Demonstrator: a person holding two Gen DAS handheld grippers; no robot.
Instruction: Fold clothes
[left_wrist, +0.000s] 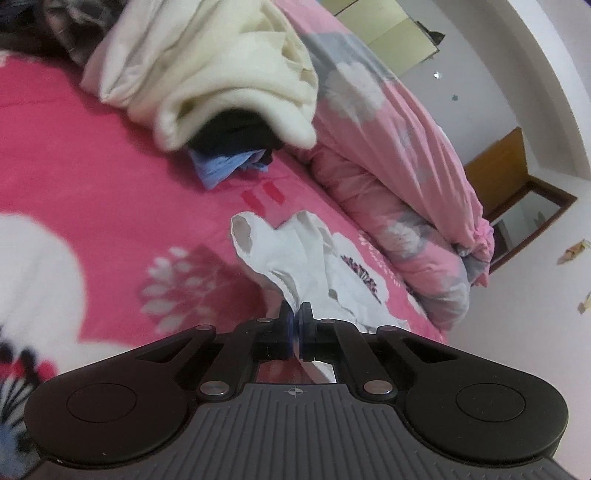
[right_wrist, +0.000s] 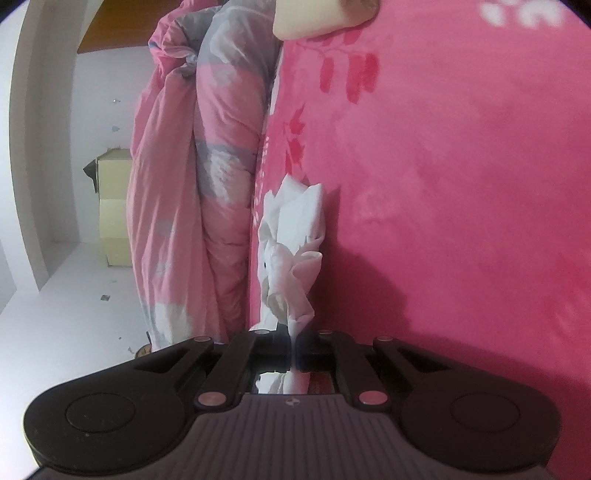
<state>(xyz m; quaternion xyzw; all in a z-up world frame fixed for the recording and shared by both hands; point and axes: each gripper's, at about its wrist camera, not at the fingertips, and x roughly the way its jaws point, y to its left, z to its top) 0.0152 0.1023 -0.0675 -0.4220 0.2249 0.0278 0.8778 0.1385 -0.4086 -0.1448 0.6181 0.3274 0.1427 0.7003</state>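
A small white garment hangs crumpled above the pink flowered bedspread. My left gripper is shut on one edge of it, and the cloth bunches up just ahead of the jaws. In the right wrist view the same white garment stretches away from my right gripper, which is shut on another edge. The part of the cloth between the two grippers is twisted and folded on itself.
A heap of cream cloth with dark and blue clothes under it lies at the back of the bed. A rolled pink and grey quilt runs along the bed's edge, also the quilt beside a white wall and a cardboard box.
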